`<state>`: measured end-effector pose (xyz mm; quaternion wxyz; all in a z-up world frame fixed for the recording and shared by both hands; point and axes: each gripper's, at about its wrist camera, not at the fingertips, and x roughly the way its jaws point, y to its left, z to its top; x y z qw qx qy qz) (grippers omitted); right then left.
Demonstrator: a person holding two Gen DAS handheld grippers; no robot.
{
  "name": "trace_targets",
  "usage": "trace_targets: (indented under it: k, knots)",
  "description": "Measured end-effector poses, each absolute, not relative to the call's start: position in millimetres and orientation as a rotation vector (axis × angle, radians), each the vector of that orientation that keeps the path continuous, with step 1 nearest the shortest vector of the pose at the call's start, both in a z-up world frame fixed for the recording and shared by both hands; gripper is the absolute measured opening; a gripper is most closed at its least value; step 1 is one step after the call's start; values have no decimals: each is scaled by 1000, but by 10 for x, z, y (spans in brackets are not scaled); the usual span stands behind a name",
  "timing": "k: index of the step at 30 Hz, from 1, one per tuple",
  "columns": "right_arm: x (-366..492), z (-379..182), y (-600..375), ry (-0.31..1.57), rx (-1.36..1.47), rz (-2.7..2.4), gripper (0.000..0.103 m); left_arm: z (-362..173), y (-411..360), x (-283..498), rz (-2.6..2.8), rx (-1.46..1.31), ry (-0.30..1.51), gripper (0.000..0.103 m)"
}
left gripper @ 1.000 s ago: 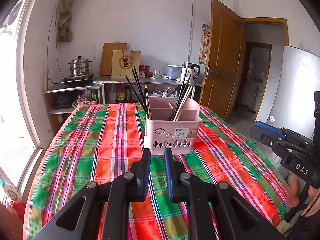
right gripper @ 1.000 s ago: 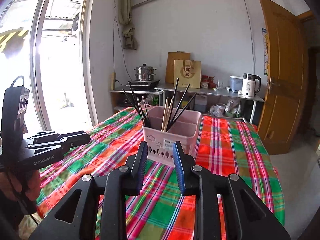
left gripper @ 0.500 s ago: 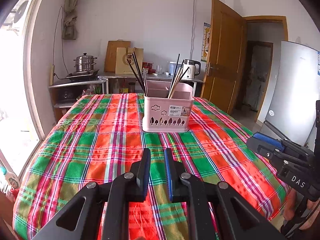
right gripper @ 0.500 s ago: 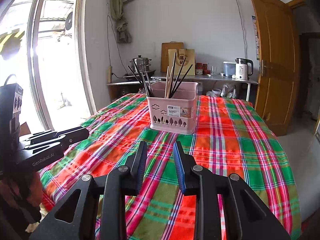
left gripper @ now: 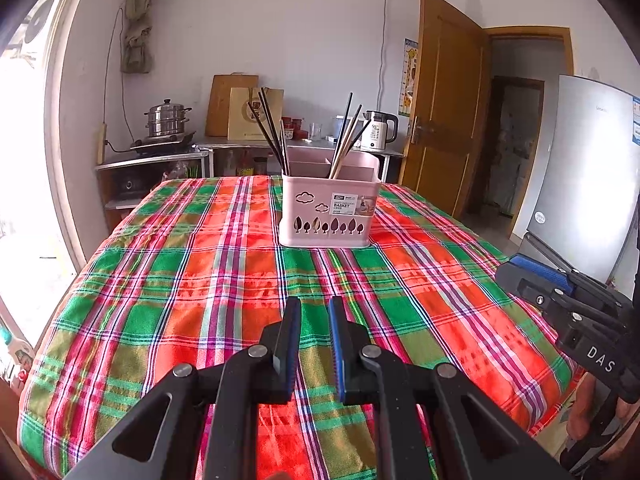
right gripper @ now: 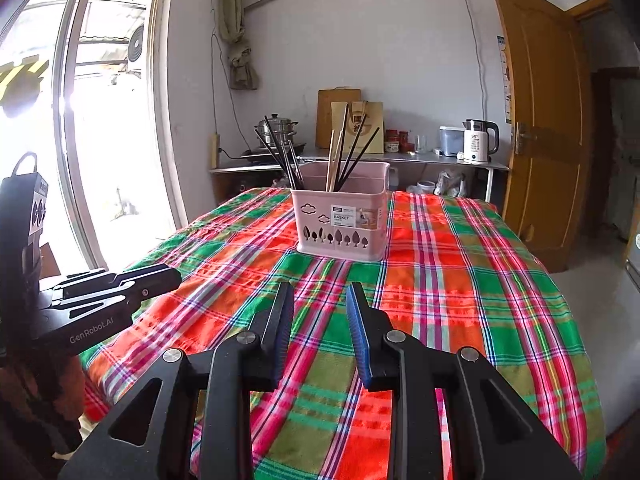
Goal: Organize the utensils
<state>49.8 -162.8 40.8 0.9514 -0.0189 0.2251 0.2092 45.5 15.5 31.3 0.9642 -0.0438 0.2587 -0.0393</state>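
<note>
my left gripper (left gripper: 314, 312): slightly parted, empty | my right gripper (right gripper: 320, 300): parted, empty | pink basket (left gripper: 329, 210) with chopsticks (left gripper: 346, 136) upright inside: far end of desk (left gripper: 200, 280), well apart from both

1. The right gripper (right gripper: 319, 300) fills the lower centre of the frame, its jaws parted over the plaid tablecloth (right gripper: 460, 288) with nothing between them.
2. The pink basket (right gripper: 342, 220) stands mid-frame, holding dark chopsticks (right gripper: 280, 156) and pale ones (right gripper: 333, 160).
3. The left gripper (right gripper: 120, 284) shows at lower left.
</note>
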Motion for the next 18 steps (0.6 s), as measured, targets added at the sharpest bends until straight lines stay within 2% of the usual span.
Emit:
trace_targets:
  k: [18]
  knots:
    - [490,391,-1610,454,-38,429,28,306,101,419,-83,-77,515,13]
